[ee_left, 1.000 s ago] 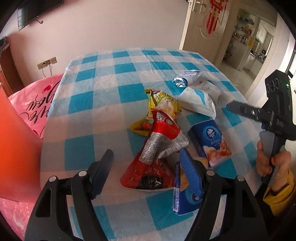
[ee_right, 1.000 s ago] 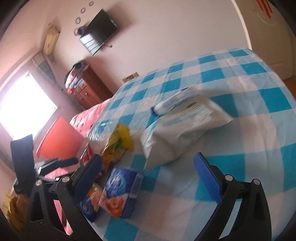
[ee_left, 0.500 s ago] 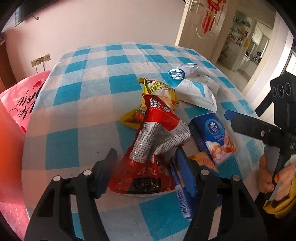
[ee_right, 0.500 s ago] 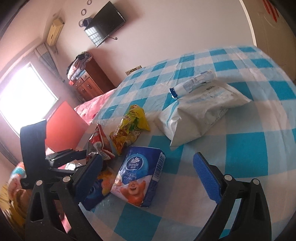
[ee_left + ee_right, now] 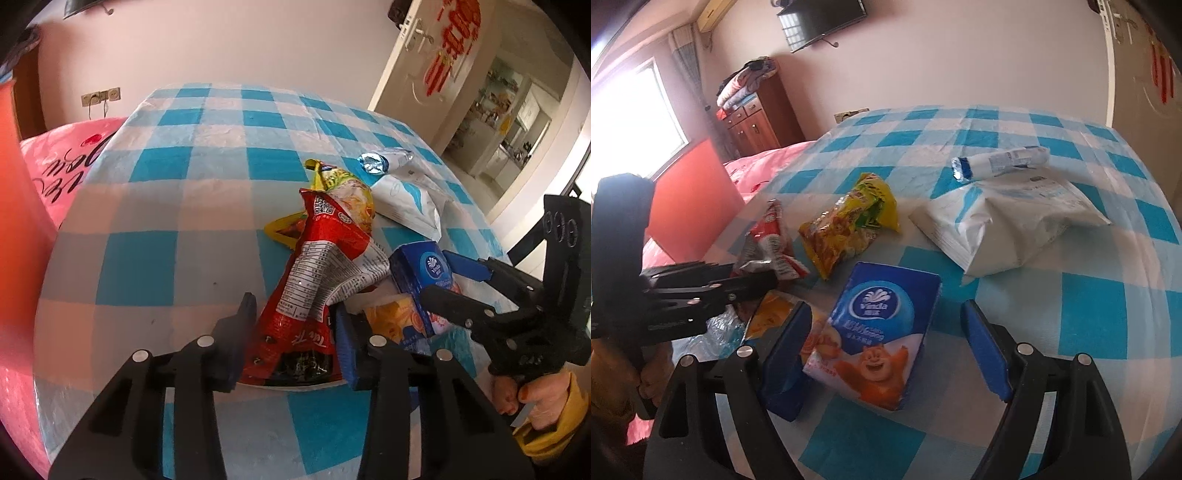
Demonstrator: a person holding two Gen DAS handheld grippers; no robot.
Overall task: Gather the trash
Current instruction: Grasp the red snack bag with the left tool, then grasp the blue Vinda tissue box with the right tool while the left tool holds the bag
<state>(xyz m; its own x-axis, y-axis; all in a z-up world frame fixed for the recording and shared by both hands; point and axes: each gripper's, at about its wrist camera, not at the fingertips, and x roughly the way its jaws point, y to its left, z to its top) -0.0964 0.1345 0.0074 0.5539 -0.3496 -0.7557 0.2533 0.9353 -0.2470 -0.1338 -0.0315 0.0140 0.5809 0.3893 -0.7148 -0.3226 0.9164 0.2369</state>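
A crumpled red snack bag (image 5: 314,280) stands on the blue checked table (image 5: 155,221). My left gripper (image 5: 295,332) is open, with its jaws on either side of the bag's lower end. The bag also shows in the right wrist view (image 5: 768,243). A blue Vinda tissue pack (image 5: 879,336) lies between the jaws of my open right gripper (image 5: 886,347). It shows in the left wrist view (image 5: 424,273) too. A yellow snack bag (image 5: 849,229), a white pouch (image 5: 1008,225) and a rolled white wrapper (image 5: 1001,162) lie farther back.
An orange-and-blue packet (image 5: 395,321) lies beside the red bag. A red chair back (image 5: 690,206) and a pink bed (image 5: 62,155) stand left of the table. A wooden dresser (image 5: 757,118) and a door (image 5: 436,66) are beyond.
My left gripper moved forward and its jaws narrowed around the red bag. My right gripper moved in and down, so the tissue pack now lies between its jaws.
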